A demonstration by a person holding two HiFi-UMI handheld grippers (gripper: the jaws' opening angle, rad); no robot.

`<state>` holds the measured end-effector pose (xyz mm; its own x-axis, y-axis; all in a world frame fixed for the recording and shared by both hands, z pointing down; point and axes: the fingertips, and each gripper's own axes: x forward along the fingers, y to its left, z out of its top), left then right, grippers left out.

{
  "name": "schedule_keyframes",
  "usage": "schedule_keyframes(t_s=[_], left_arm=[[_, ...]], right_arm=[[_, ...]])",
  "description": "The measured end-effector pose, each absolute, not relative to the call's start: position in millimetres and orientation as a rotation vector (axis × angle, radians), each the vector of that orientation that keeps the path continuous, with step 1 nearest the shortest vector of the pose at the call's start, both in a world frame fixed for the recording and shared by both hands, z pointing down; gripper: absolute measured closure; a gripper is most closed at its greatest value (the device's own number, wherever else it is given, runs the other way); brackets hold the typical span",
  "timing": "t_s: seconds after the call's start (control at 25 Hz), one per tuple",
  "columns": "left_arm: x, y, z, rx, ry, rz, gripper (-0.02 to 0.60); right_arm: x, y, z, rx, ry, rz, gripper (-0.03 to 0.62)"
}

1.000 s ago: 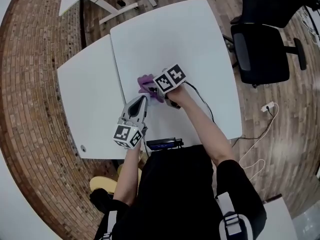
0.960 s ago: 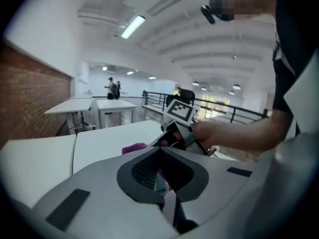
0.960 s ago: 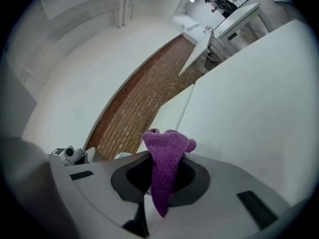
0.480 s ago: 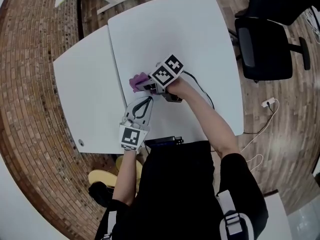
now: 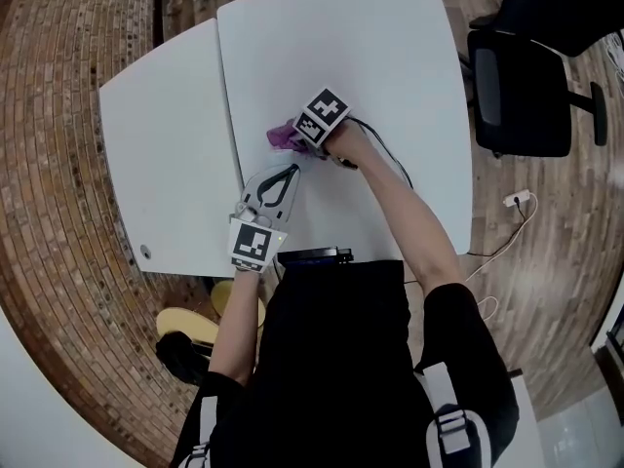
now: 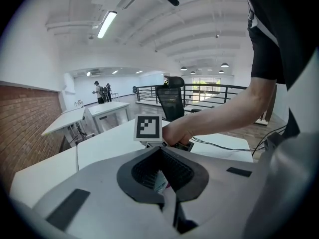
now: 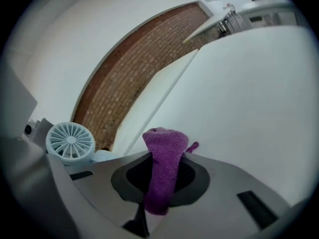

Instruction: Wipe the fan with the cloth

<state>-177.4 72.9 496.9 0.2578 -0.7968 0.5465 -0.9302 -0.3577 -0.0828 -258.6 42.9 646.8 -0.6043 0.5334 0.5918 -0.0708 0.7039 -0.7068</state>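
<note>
Right gripper dropped toward white table, fingers clamped on purple knitted cloth; left gripper fingers pinched shut on pale-blue plastic fan.

Your right gripper hides most of the purple knitted cloth. At nine o'clock, the round pale-blue plastic fan sits half covered.

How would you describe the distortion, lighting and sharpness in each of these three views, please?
Head view: heavy fisheye, so the table edges and brick floor bow; light is even, detail crisp. Left gripper view: black rounded corners, a ceiling strip light glares white. Right gripper view: same dark corners, floor bent into an arc; the cloth and fan look sharp.
</note>
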Motion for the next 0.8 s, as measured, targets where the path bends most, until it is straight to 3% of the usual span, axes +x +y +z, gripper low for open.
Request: schedule_keyframes(t_s=[0.12,0.4,0.6,0.8], left_arm=[[-179,72,496,2.278,-1.610,0.747,0.575],[-179,71,497,2.275,-1.624,0.731,0.575],[-181,73,496,2.290,-1.630,0.711,0.575],[-235,98,469,2.222,-1.814,0.327,0.574]], right_arm=[[-264,28,640,-0.273,-2.110,0.808,0.553],[-265,51,649,-0.352,-2.060,1.118,0.553],[-241,-3,651,0.007,-2.175,0.816,0.553],[-176,-25,621,0.221,-2.296,0.970,0.553]])
